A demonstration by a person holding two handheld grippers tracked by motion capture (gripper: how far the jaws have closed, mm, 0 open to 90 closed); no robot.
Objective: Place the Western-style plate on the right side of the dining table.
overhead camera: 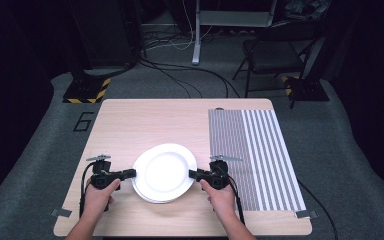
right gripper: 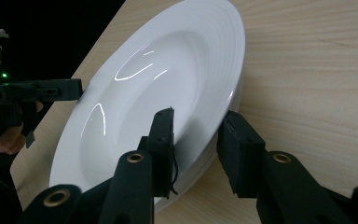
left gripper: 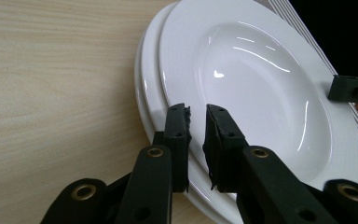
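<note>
I hold a claw in each hand, one on either side of the stack of white plates (overhead camera: 164,173) that sits on the wooden table (overhead camera: 145,120), just left of the striped mat (overhead camera: 252,155). Everything here I place by that stack.

My left gripper (overhead camera: 130,174) is at the stack's left edge. Its jaws are nearly together and pinch the rim of the top plate (left gripper: 261,88): one pad lies over the rim, the other under it, between the top plate and the lower plate (left gripper: 145,88) (the lower rim peeks out to the side in the left gripper view).

My right gripper (overhead camera: 194,174) is at the stack's right edge, straight across from the left one. Its jaws straddle the rim of the top plate (right gripper: 168,79), one pad on the upper face and one off the outer edge, with a plain gap left on that side. They are partly closed, and I cannot tell that both pads press on the plate.

In the right gripper view the plate's far rim meets the left gripper (right gripper: 77,89).
</note>
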